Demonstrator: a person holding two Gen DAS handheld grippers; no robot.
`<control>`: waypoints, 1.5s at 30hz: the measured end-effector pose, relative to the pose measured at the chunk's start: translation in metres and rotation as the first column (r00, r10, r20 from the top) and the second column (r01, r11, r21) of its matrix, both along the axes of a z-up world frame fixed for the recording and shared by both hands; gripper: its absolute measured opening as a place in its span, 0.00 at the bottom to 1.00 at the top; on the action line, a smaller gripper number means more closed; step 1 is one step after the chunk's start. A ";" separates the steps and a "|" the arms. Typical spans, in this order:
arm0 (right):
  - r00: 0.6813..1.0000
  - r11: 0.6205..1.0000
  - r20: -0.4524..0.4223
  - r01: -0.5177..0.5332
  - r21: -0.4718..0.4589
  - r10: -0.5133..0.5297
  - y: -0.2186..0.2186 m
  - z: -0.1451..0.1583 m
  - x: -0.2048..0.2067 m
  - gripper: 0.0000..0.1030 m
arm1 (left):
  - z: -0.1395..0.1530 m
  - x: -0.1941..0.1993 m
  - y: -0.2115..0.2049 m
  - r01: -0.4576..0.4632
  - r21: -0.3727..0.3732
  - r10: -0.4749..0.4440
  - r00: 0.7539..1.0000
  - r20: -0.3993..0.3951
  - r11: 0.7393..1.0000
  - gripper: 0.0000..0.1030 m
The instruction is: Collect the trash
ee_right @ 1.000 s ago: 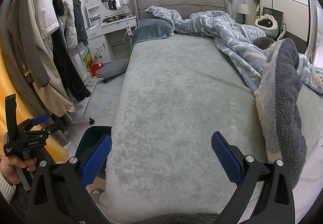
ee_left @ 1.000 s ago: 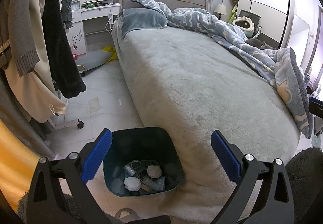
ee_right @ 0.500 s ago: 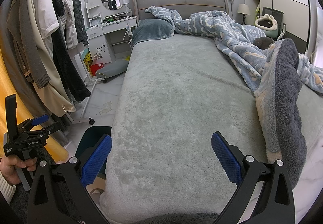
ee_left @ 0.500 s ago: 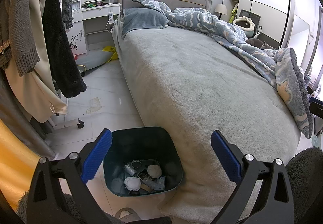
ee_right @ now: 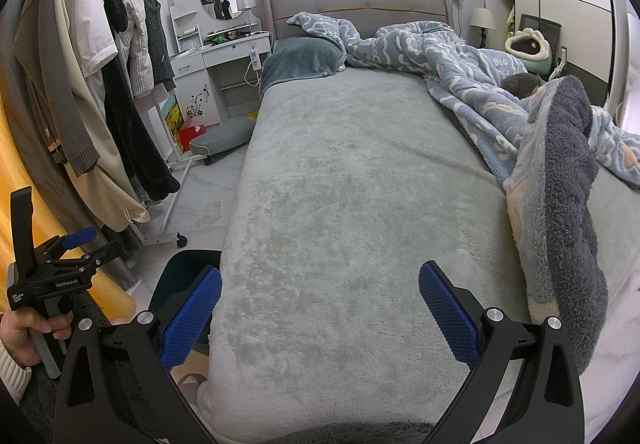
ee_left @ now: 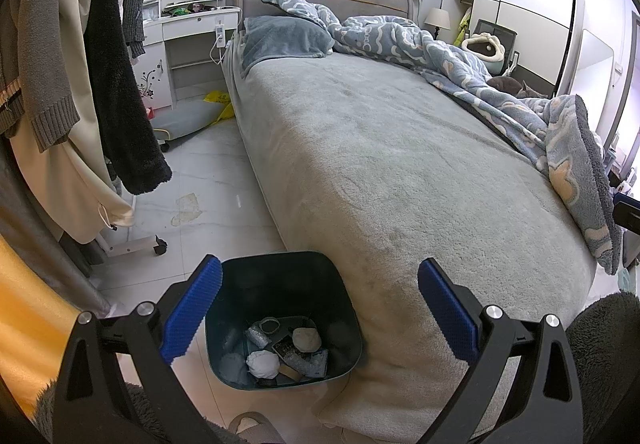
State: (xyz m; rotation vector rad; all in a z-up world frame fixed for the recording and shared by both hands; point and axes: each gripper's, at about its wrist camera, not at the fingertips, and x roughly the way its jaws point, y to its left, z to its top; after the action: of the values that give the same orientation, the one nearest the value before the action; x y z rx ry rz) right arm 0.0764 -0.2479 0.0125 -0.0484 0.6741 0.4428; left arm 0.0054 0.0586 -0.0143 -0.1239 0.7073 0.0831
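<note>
A dark teal trash bin [ee_left: 340,300] stands on the floor against the near left corner of the bed. It holds several pieces of trash, among them crumpled white paper balls [ee_left: 263,363]. My left gripper [ee_left: 320,312] is open and empty, held above the bin. My right gripper [ee_right: 320,314] is open and empty over the foot of the grey bed [ee_right: 352,180]. In the right wrist view the bin's rim [ee_right: 180,268] shows at lower left, with the left gripper [ee_right: 60,256] in a hand beside it. A pale scrap [ee_left: 185,208] lies on the floor.
A clothes rack with hanging coats [ee_left: 100,84] stands left of the aisle, on wheels [ee_left: 160,250]. A rumpled blue blanket [ee_right: 520,116] lies along the bed's right side. A white dresser [ee_left: 192,44], a grey cushion [ee_left: 188,120] and a yellow bag [ee_left: 218,98] sit at the far end.
</note>
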 end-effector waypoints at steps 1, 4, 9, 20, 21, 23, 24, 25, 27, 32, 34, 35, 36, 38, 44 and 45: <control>1.000 1.000 0.000 0.000 0.000 0.000 0.000 0.000 0.000 0.97 | 0.000 0.000 0.001 0.001 -0.001 -0.001 1.000 0.001 1.000 0.97; 1.000 1.000 0.000 0.000 0.000 0.000 0.000 0.000 0.000 0.97 | 0.000 0.000 0.000 0.002 0.000 -0.002 1.000 0.000 1.000 0.97; 1.000 1.000 0.000 0.000 0.000 0.000 0.000 0.000 0.000 0.97 | 0.000 -0.001 -0.002 0.010 0.008 -0.010 1.000 0.000 1.000 0.97; 1.000 1.000 0.000 0.000 0.000 0.000 0.000 0.000 0.000 0.97 | -0.001 -0.001 -0.007 0.016 0.015 -0.016 1.000 -0.005 1.000 0.97; 1.000 1.000 0.000 0.000 0.000 0.000 0.000 0.000 0.000 0.97 | -0.001 -0.001 -0.007 0.016 0.014 -0.016 1.000 -0.005 1.000 0.97; 1.000 1.000 0.000 0.000 0.000 0.000 0.000 0.000 0.000 0.97 | -0.001 -0.001 -0.007 0.015 0.014 -0.015 1.000 -0.004 1.000 0.97; 1.000 1.000 0.000 0.000 0.000 0.000 0.000 0.000 0.000 0.97 | -0.001 -0.001 -0.007 0.015 0.013 -0.015 1.000 -0.004 1.000 0.97; 1.000 1.000 0.000 0.000 0.000 0.000 0.000 0.000 0.000 0.97 | -0.001 -0.001 -0.007 0.015 0.013 -0.015 1.000 -0.004 1.000 0.97; 1.000 1.000 0.000 0.000 0.000 0.000 0.000 0.000 0.000 0.97 | -0.001 -0.001 -0.008 0.013 0.015 -0.013 1.000 -0.004 1.000 0.97; 1.000 1.000 -0.001 0.000 0.001 0.000 0.000 0.000 0.000 0.97 | -0.001 0.000 -0.008 0.016 0.015 -0.016 1.000 -0.009 1.000 0.97; 1.000 1.000 -0.001 0.000 0.000 0.000 0.000 0.000 0.000 0.97 | -0.001 0.000 -0.008 0.012 0.014 -0.012 1.000 -0.009 1.000 0.97; 1.000 1.000 -0.001 0.000 0.000 0.000 0.000 0.000 0.000 0.97 | -0.001 0.000 -0.007 0.010 0.014 -0.010 1.000 -0.010 1.000 0.97; 1.000 1.000 -0.001 0.000 0.000 0.000 0.000 0.000 0.000 0.97 | -0.002 0.000 -0.004 0.003 0.010 -0.003 1.000 -0.011 1.000 0.97; 1.000 1.000 -0.001 0.000 0.001 0.000 0.000 0.000 0.000 0.97 | -0.003 0.001 0.001 0.001 -0.013 -0.001 1.000 -0.016 1.000 0.97; 1.000 1.000 -0.001 -0.001 -0.002 0.001 0.000 -0.001 -0.001 0.97 | -0.004 0.000 0.007 -0.006 -0.025 0.005 1.000 -0.014 1.000 0.97; 1.000 1.000 -0.001 -0.001 -0.001 0.001 0.000 -0.001 -0.001 0.97 | -0.004 0.000 0.007 -0.006 -0.024 0.006 1.000 -0.016 1.000 0.97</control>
State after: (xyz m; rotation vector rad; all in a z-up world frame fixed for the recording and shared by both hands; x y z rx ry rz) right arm 0.0757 -0.2477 0.0113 -0.0499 0.6751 0.4429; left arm 0.0055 0.0661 -0.0181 -0.1485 0.7240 0.0812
